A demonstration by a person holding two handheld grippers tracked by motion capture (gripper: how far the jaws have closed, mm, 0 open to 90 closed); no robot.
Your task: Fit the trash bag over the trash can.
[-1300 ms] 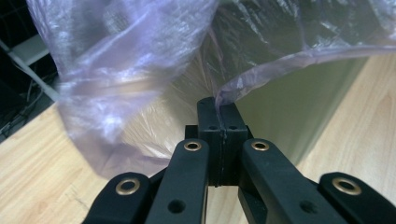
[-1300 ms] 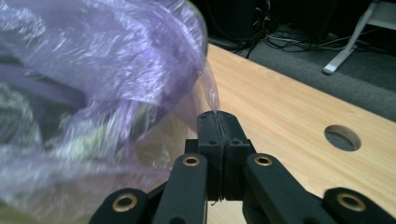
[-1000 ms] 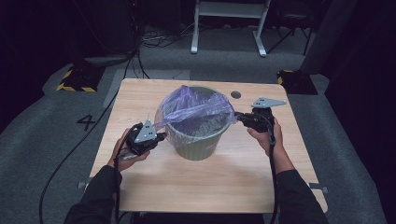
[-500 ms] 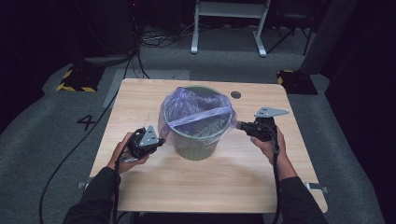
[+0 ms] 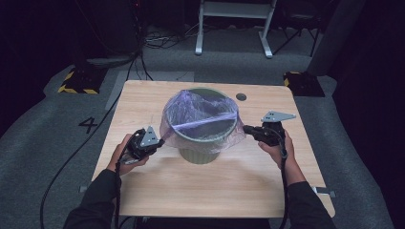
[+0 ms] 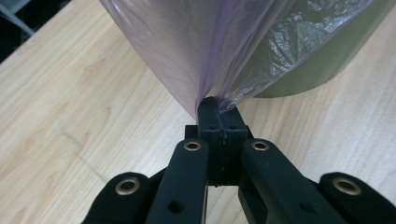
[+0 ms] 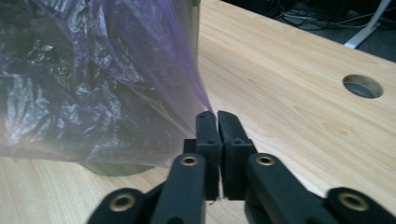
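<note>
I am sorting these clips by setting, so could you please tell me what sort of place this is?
Probably a recording studio or lab, not a home: a bare wooden table stands on grey carpet against dark surroundings, with cables on the floor, a painted number four and a yellow-and-black striped block.
</note>
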